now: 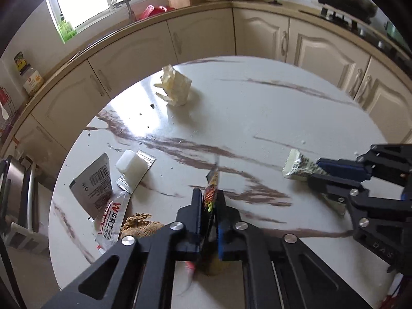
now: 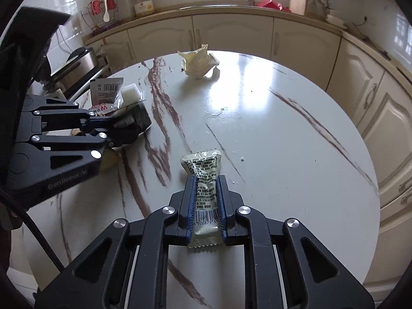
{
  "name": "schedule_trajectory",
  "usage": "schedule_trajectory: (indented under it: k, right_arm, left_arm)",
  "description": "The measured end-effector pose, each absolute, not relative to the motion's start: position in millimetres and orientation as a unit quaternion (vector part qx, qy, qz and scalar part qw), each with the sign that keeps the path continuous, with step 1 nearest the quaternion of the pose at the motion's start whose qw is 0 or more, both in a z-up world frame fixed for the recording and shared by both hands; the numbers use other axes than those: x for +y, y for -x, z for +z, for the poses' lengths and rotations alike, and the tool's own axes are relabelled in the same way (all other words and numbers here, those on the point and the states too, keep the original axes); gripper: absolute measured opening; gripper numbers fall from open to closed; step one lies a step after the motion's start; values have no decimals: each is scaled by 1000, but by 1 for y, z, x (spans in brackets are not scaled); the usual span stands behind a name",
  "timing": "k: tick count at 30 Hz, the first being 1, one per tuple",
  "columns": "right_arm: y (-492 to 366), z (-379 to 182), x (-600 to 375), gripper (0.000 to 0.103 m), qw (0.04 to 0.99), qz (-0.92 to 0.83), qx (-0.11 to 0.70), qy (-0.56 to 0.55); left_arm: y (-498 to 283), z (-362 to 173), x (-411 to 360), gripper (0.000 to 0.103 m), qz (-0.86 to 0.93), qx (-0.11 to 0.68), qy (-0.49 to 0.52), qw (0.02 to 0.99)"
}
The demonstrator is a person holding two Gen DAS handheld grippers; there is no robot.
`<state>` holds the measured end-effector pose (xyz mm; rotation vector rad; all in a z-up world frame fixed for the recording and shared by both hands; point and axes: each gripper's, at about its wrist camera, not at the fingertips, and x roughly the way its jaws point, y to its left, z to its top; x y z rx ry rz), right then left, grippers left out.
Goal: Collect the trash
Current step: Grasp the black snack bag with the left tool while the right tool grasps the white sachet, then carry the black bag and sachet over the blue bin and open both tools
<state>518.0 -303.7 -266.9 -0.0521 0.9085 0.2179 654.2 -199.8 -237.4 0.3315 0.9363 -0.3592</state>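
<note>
Trash being gathered off round table: pale snack wrapper sitting pinched between right gripper jaws; left gripper jaws clamping thin colourful wrapper edge-on. Crumpled paper lying well ahead of jaws, silver packets waiting beside left jaws. No bin showing.

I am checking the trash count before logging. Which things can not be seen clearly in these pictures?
- Colourful wrapper, left wrist view: edge-on and blurred in the left gripper; print unreadable.
- Brown lump, left wrist view: partly hidden by the gripper's linkage; unidentifiable.
- Pale snack packet, right wrist view: right gripper covers its sides.
</note>
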Motion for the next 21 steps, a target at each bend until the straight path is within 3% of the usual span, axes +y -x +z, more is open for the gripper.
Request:
schedule_trajectory:
  k: [12, 21]
  right_arm:
    - [-468, -206, -273, 14, 919, 121, 374, -8]
    - [-423, -172, -154, 14, 919, 205, 336, 25]
  left_arm:
    - [-575, -183, -138, 3, -236, 387, -64, 889]
    - [-480, -166, -5, 3, -209, 354, -9, 912]
